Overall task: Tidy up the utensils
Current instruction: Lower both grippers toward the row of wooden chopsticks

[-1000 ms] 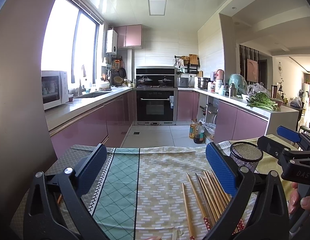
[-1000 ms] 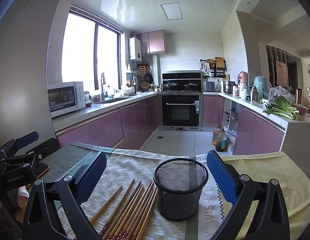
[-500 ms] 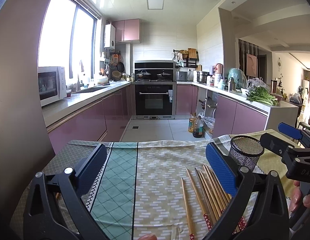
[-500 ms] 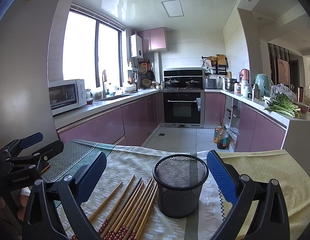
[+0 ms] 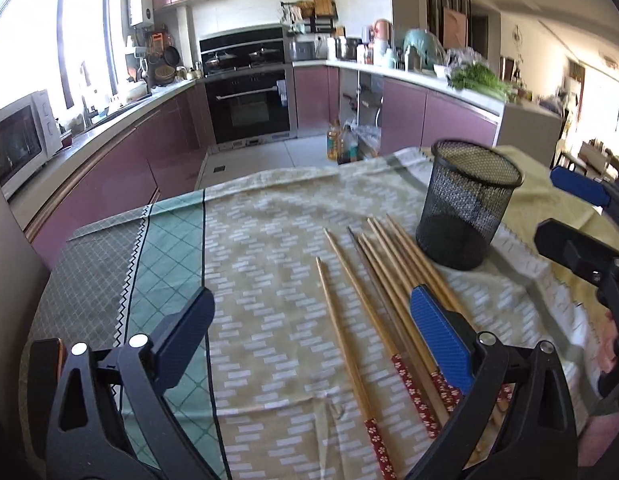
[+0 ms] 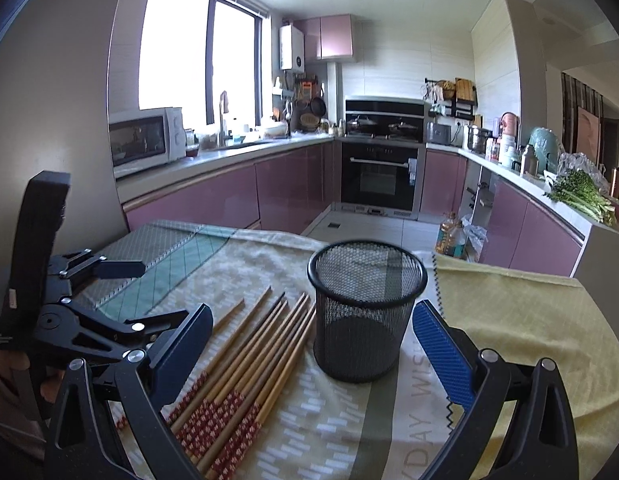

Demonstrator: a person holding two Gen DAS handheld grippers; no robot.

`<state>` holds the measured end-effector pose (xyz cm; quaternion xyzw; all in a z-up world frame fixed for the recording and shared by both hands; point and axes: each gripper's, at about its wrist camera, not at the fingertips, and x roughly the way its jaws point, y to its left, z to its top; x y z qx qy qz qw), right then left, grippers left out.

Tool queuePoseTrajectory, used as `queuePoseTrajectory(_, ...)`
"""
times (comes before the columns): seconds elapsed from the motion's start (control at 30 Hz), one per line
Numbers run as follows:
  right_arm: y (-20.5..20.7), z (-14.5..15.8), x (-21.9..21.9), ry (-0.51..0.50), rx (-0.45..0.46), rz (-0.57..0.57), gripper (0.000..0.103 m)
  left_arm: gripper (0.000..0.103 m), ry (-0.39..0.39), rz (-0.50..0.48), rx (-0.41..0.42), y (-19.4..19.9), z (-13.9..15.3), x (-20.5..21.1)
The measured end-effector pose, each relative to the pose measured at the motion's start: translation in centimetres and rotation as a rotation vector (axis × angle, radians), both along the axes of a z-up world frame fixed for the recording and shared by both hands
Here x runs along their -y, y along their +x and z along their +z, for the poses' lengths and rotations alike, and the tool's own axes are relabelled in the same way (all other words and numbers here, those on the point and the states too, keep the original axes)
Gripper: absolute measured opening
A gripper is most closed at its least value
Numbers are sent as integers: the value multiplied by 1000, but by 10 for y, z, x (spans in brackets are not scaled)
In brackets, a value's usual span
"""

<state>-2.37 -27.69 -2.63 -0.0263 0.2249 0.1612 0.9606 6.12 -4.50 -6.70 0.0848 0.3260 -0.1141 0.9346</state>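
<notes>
Several wooden chopsticks (image 5: 369, 280) with red patterned ends lie side by side on the patterned tablecloth (image 5: 269, 240). Just right of them stands an empty black mesh cup (image 5: 467, 208). My left gripper (image 5: 309, 312) points down over the chopsticks. Its jaws are wide and closing, with the leftmost sticks between the fingers but touched by neither pad. My right gripper (image 6: 312, 318) is open in front of the mesh cup (image 6: 365, 320), a finger on each side and not touching it. The chopsticks (image 6: 249, 352) lie to its left.
The left gripper (image 6: 149, 294) shows at the left edge of the right wrist view, and the right gripper (image 5: 569, 216) at the right edge of the left wrist view. A yellow cloth (image 6: 509, 320) covers the table's right part. Oil bottles (image 6: 449, 236) stand on the floor beyond the far edge.
The left gripper has tipped down and moved in over the chopsticks, which now fill more of its view. The right gripper has barely shifted, with the cup still between its fingers.
</notes>
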Motion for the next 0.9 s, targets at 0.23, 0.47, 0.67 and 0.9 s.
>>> queuePoseTrajectory(0.23, 4, -14, 1, -3, -66, 20, 97, 84, 33, -49, -139, 30, -30, 13)
queuePoseTrajectory(0.47, 10, -24, -3, 1, -125, 41, 97, 77, 48, -43, -217, 48, -50, 20)
queuePoseTrajectory(0.67, 15, -27, -4, 4, -143, 50, 97, 71, 58, -60, -219, 49, -50, 24)
queuePoseTrajectory(0.9, 19, -27, -5, 5, -165, 55, 97, 66, 1, -70, -263, 38, -48, 10)
